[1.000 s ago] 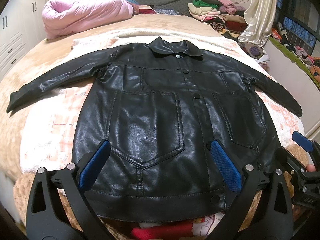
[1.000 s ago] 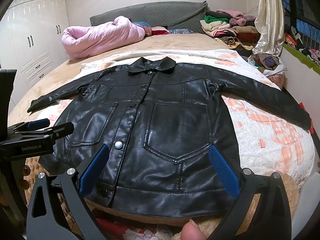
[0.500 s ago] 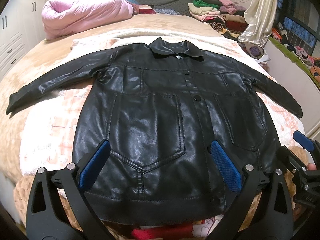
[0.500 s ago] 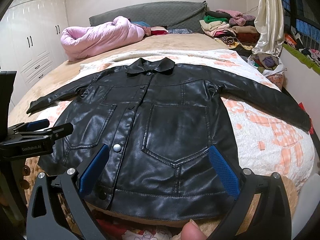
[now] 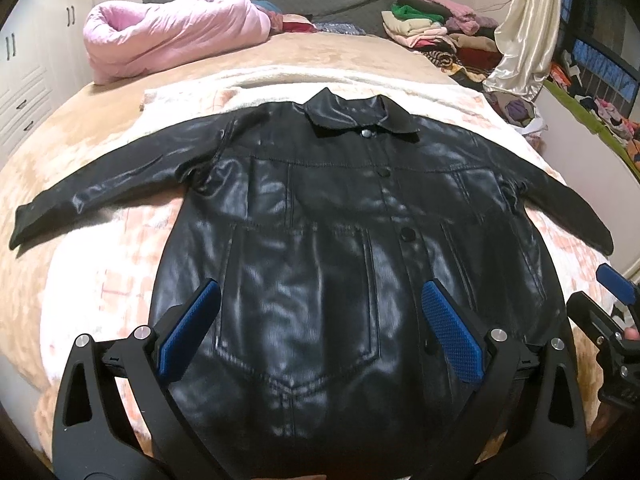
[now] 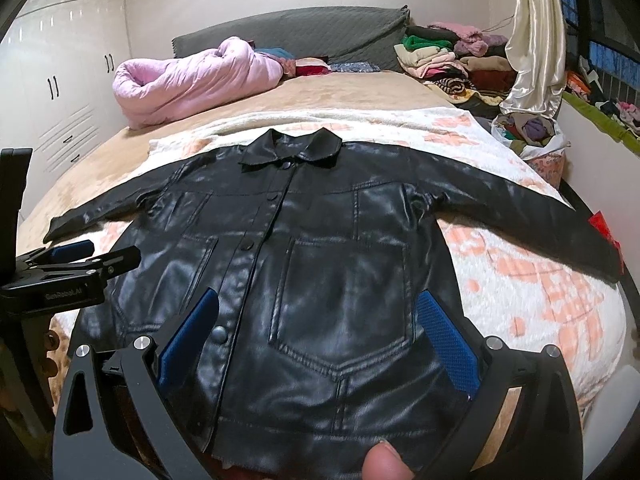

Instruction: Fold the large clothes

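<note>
A black leather jacket (image 5: 320,220) (image 6: 320,240) lies flat and front-up on the bed, snapped closed, collar far from me and both sleeves spread out sideways. My left gripper (image 5: 320,292) is open, its blue pads (image 5: 188,332) straddling the left chest pocket close above the hem. My right gripper (image 6: 318,298) is open too, its blue pads (image 6: 448,340) straddling the right pocket. The hem runs under both gripper bodies and is partly hidden. Each view catches the other gripper at its edge, the right gripper (image 5: 612,284) and the left gripper (image 6: 80,256). A thumb (image 6: 384,460) shows at the bottom.
The jacket rests on a white blanket with orange pattern (image 6: 520,264) over a tan bedspread (image 5: 100,120). A pink quilt (image 5: 172,28) and stacked folded clothes (image 6: 440,56) sit by the grey headboard (image 6: 300,28). White wardrobes (image 6: 60,60) stand left, a curtain (image 6: 536,40) right.
Both grippers have moved forward and lower over the jacket's bottom part. The hem and the red cloth below it have slid out of view. Both stay open.
</note>
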`<state>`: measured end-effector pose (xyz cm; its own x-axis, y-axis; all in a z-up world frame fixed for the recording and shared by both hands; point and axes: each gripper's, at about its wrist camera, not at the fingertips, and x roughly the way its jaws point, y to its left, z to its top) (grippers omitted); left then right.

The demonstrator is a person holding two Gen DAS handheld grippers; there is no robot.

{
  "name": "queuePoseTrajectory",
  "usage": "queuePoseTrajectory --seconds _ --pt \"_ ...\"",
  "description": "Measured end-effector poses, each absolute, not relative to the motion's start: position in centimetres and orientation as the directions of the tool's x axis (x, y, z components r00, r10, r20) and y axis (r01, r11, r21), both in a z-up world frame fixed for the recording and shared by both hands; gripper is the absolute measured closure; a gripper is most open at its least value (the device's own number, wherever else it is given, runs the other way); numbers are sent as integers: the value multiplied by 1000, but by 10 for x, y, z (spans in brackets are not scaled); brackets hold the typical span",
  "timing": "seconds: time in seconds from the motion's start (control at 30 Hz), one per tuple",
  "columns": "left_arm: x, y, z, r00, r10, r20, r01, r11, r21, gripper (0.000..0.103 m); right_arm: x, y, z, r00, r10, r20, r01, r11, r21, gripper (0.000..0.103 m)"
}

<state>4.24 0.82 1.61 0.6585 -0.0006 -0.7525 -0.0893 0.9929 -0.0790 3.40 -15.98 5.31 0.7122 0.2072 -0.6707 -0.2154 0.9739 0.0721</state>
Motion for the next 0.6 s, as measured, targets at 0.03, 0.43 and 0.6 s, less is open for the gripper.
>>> queuePoseTrajectory --seconds 0.03,0.43,0.6 --pt "49 9 17 658 1 -753 -89 993 -76 9 39 -160 54 714 201 -671 -209 975 69 4" --pt "104 14 36 676 8 -737 -111 990 -91 9 93 -162 71 732 165 -661 -167 984 61 4" --pt "126 15 43 679 18 -734 -121 989 -88 9 120 -163 79 746 153 -648 -146 987 65 4"
